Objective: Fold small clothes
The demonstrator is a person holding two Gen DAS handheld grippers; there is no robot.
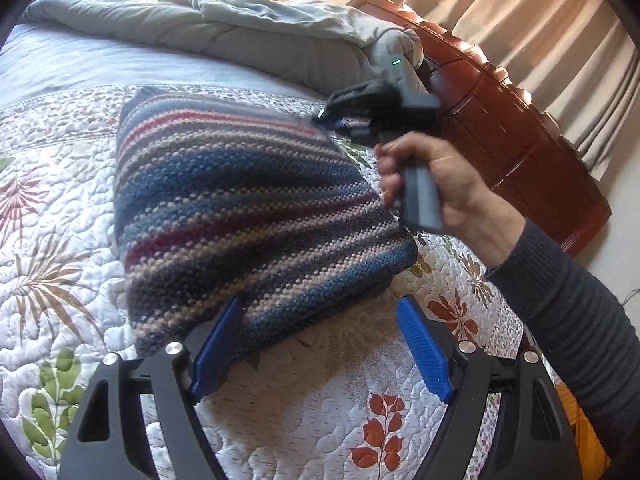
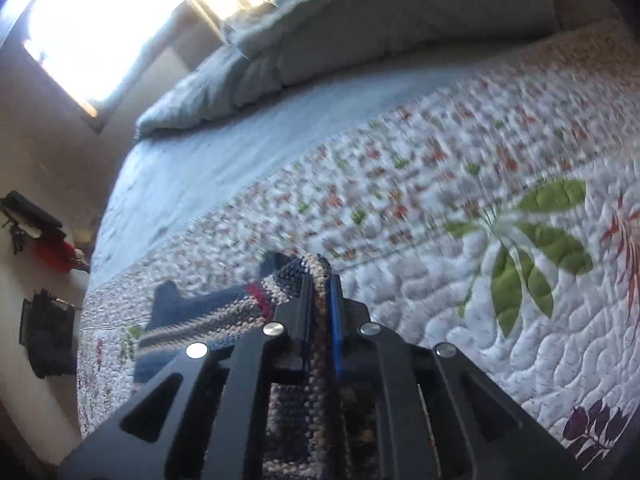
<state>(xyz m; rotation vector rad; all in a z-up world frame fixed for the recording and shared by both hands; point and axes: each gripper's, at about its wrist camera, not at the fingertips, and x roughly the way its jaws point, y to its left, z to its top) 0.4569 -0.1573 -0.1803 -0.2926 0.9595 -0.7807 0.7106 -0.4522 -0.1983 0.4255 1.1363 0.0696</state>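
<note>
The striped knitted garment [image 1: 244, 216] lies folded on the floral quilt [image 1: 60, 264]. The right gripper [image 2: 320, 280] pinches the garment's far corner, jaws closed on the knit. The left gripper [image 1: 320, 344] hovers spread wide at its near edge, holding nothing.

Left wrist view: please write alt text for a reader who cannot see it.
A striped knitted garment lies on a flowered quilt, its far corner pinched by the right gripper, held in a hand. The left gripper is open, one finger at the near edge. A grey duvet lies behind.
</note>
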